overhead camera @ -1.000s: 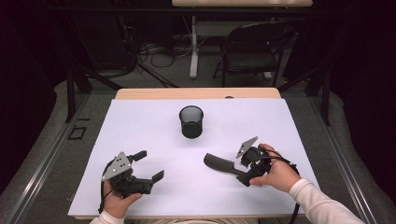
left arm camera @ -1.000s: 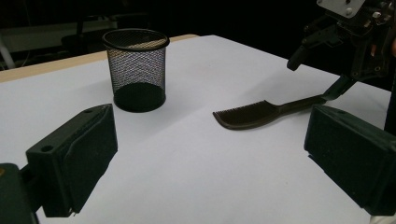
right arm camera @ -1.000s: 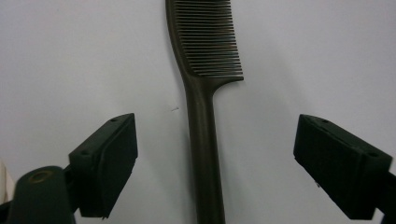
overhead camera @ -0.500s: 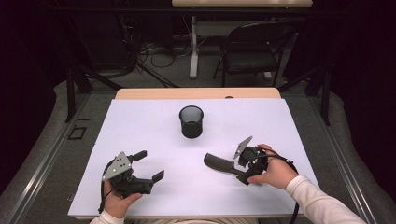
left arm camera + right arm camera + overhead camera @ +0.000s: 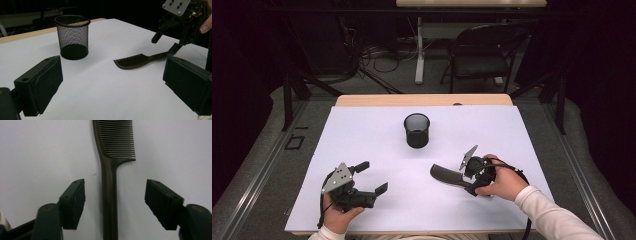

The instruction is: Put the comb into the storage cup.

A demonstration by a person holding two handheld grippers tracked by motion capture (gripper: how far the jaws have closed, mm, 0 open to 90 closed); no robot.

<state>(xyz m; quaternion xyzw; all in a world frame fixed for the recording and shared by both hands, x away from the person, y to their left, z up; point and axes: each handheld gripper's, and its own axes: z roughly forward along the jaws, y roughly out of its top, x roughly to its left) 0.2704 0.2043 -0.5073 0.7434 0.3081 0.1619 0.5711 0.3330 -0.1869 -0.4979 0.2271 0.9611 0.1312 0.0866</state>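
A dark brown comb lies flat on the white table top, teeth end to the left. My right gripper is over its handle. In the right gripper view the handle runs up between the two pads, with a gap on each side. Those jaws have just been closing and do not touch the comb, so the right gripper is open. My left gripper rests near the front left, open and with nothing between its jaws. It faces the comb and the right gripper.
A black mesh cup stands upright at the middle back of the table and looks empty. Beyond the table's far edge are a folding chair, cables and a desk leg on the floor.
The right hand has shifted slightly over the comb's handle. The left gripper, the comb and the mesh cup stay where they were.
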